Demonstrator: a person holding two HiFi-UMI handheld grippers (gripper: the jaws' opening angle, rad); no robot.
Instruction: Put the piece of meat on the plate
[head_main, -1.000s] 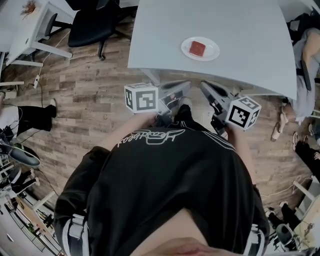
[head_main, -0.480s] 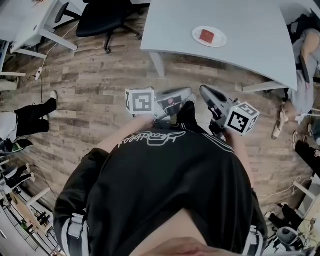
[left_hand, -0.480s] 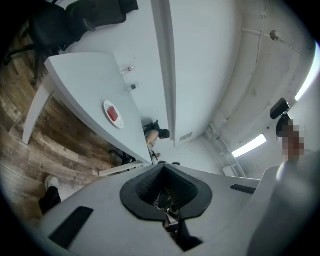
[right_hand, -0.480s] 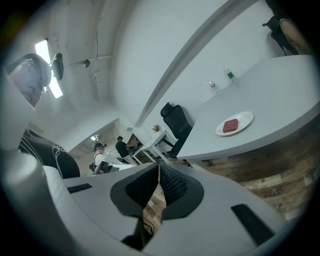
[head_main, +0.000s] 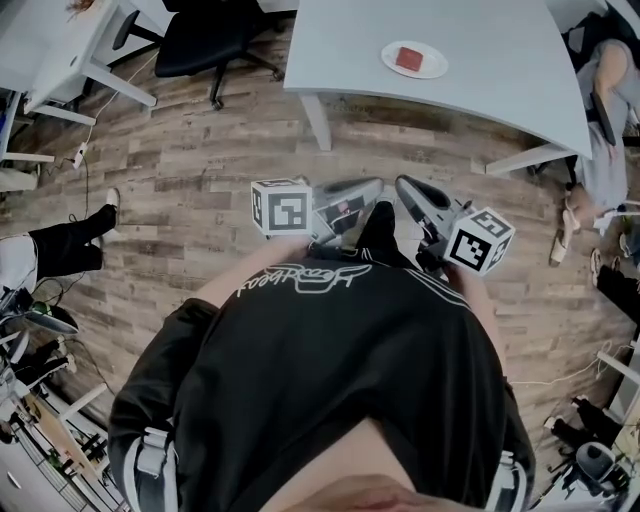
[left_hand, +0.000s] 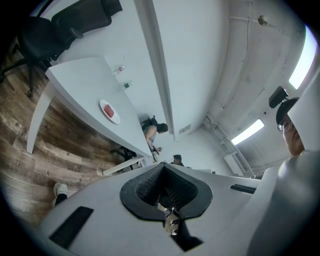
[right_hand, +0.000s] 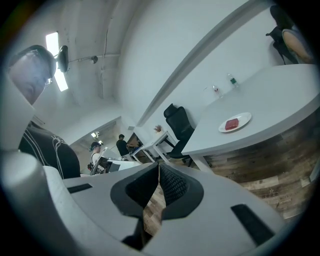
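Note:
A red piece of meat (head_main: 410, 57) lies on a white plate (head_main: 432, 68) on the grey table (head_main: 500, 90), far ahead of me. Both grippers are held close to my body over the wood floor, well short of the table. My left gripper (head_main: 368, 188) is shut with nothing between its pads. My right gripper (head_main: 404, 186) is also shut and empty. The left gripper view shows the plate (left_hand: 105, 105) and meat (left_hand: 110, 110) far off beyond the shut left gripper (left_hand: 162, 169). The right gripper view shows the plate (right_hand: 242, 118) with the meat (right_hand: 231, 124) beyond the shut right gripper (right_hand: 158, 167).
A black office chair (head_main: 200, 40) stands left of the table, with a white desk (head_main: 50, 50) beyond it. A person sits at the table's right end (head_main: 600, 120). Someone's legs (head_main: 60, 245) reach in from the left. Small bottles (right_hand: 231, 80) stand at the table's far side.
The table and plate have slid up and away in the head view as I stepped back. Both grippers stayed shut near my body.

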